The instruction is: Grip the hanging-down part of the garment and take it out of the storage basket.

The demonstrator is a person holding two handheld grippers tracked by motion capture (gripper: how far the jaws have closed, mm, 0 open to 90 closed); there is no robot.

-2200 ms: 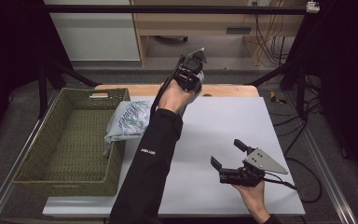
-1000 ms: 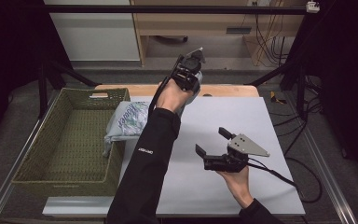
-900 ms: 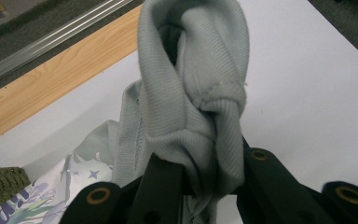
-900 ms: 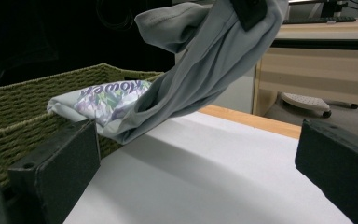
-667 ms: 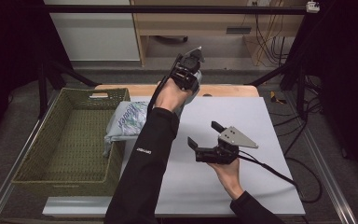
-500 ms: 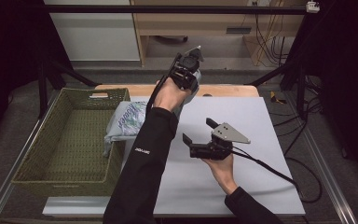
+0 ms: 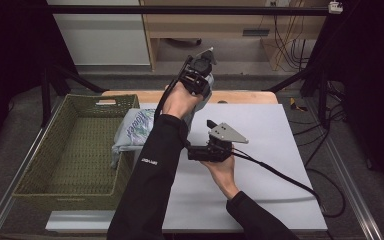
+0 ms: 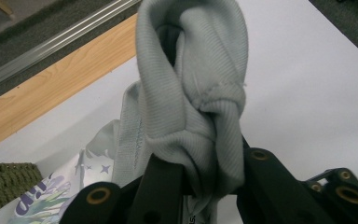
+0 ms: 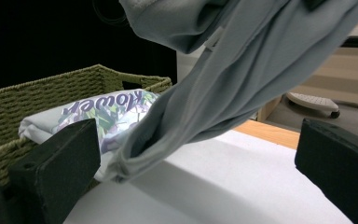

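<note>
A pale grey printed shirt (image 7: 139,128) hangs from the far table down over the rim of a green woven basket (image 7: 75,150). My left gripper (image 7: 200,75) is raised near the table's far edge, shut on a bunched fold of the grey shirt (image 8: 200,93). The shirt's cloth (image 9: 242,74) stretches down from the top right toward the basket (image 9: 37,102), its printed part (image 9: 107,109) resting on the rim. My right gripper (image 7: 192,151) is low over the white table (image 7: 280,150), open, with its jaws wide on either side of the hanging cloth.
The basket stands at the table's left side. A wooden strip (image 7: 240,96) runs along the far table edge. The right gripper's cable (image 7: 285,176) trails across the table to the right. Shelving and cables stand beyond the table.
My right gripper has moved left and away from the person across the table, toward the hanging shirt. The left gripper has stayed raised with the cloth in it.
</note>
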